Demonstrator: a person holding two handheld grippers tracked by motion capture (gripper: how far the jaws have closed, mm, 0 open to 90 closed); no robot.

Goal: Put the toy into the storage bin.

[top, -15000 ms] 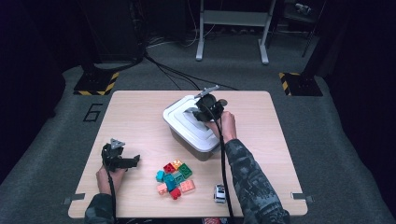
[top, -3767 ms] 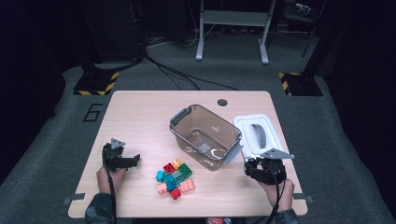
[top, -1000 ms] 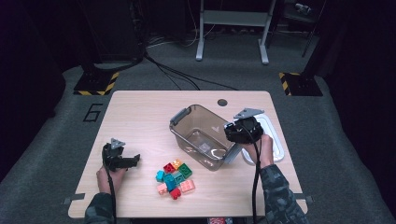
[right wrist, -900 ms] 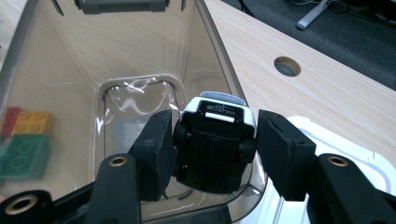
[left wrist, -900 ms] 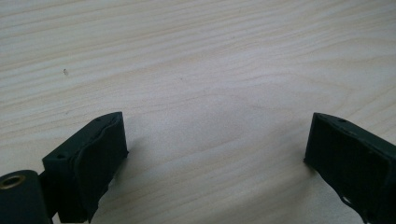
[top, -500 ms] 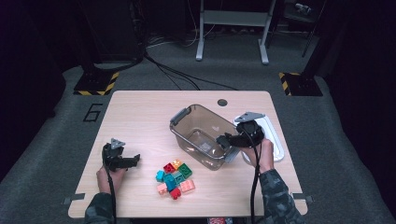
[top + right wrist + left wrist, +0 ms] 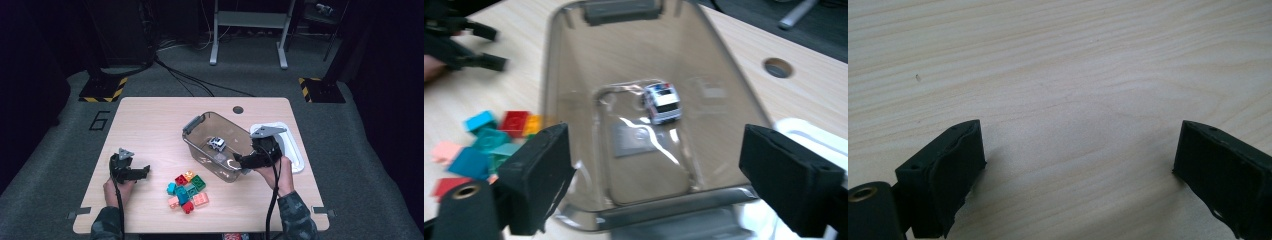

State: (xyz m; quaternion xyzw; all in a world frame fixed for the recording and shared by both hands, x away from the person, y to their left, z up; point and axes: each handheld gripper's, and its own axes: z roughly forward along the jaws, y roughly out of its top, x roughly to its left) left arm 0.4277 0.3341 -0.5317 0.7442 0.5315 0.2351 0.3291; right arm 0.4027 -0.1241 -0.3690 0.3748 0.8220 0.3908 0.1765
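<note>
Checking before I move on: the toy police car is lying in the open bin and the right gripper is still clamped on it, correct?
Not quite. The toy police car does lie in the open bin, but the right gripper has let go: the right gripper view shows its jaws just opened, wide apart, nothing between them.

A: What colour is the toy car (image 7: pixel 662 103)?

B: White, with dark windows and a red-and-blue light bar on its roof. It lies in a smoky, see-through brown bin (image 7: pixel 200 135) with grey latches.

A: And the bricks (image 7: pixel 187 192)?

B: Red, orange, green, teal and pale pink, mixed in one cluster.

A: The surface (image 7: pixel 150 130)?

B: Light wood with fine grain lines. The lid (image 7: pixel 295 150) is white. Both the left claw (image 7: pixel 1078 170) and the right claw (image 7: pixel 656 185) are matt black.
</note>
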